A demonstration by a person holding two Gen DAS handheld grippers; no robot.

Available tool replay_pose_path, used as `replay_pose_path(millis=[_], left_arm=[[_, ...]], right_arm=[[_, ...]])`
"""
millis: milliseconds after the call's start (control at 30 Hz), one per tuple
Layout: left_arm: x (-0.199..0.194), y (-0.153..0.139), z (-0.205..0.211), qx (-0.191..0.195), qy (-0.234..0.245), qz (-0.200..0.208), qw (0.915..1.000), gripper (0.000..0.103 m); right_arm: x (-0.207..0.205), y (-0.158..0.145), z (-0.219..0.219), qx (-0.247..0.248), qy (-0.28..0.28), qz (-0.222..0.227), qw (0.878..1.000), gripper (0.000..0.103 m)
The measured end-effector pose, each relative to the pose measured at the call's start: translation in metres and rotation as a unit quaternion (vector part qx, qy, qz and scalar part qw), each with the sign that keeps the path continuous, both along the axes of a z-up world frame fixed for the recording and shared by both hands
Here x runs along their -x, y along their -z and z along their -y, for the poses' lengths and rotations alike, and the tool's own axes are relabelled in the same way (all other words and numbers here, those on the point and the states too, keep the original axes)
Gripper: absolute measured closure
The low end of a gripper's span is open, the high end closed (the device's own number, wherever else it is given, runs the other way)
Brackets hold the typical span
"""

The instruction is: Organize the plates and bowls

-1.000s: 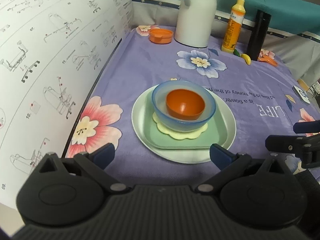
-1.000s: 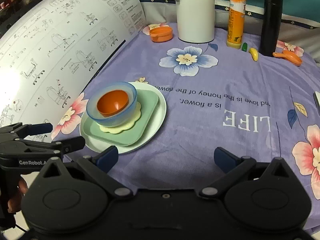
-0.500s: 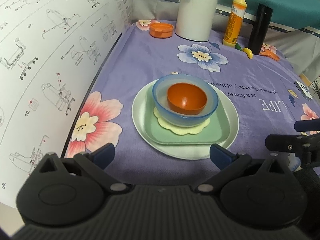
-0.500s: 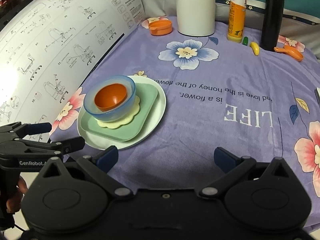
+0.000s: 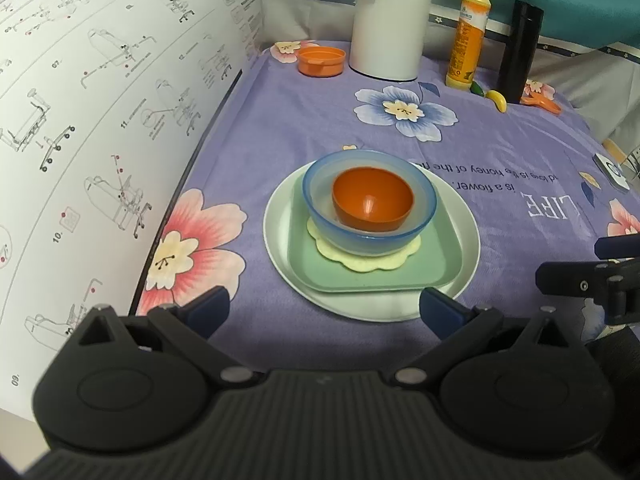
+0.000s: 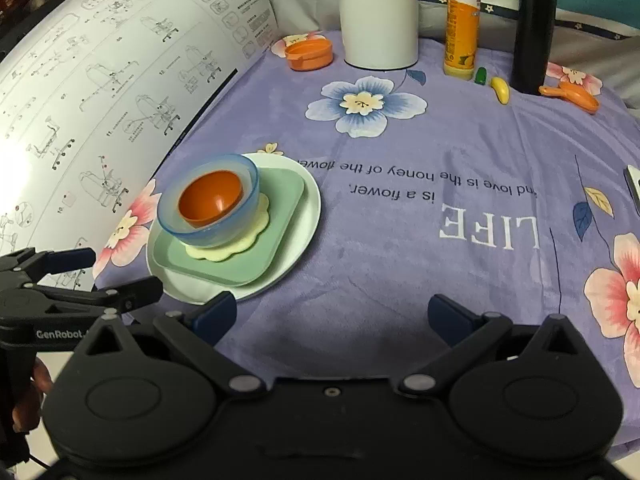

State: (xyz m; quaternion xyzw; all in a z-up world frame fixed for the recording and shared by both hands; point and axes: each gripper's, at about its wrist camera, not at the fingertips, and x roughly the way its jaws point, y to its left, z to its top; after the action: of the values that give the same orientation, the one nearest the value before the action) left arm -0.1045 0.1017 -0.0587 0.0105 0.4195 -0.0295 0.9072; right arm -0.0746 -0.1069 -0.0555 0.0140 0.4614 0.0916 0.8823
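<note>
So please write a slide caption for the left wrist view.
Open left gripper faces a stack: orange bowl in blue bowl on nested plates.

Even indoor light, glare on the instruction sheet (image 6: 16,168); fisheye-bent edges, white jug (image 5: 386,20) perhaps motion-blurred.

Both wrist views look forward and down across the tablecloth (image 5: 304,128), sharing the stacked dishes (image 6: 224,216).
</note>
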Motion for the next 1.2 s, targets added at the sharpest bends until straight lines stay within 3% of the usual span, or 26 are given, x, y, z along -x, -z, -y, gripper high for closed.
replay_pose_path(millis=[1200], left_arm=[[-0.0023,0.0055,0.0005,-0.018,0.018,0.001,0.9997,0.000]], right_arm=[[-0.0015,0.0035,-0.0015,0.012,0.002,-0.011,1.000,0.000]])
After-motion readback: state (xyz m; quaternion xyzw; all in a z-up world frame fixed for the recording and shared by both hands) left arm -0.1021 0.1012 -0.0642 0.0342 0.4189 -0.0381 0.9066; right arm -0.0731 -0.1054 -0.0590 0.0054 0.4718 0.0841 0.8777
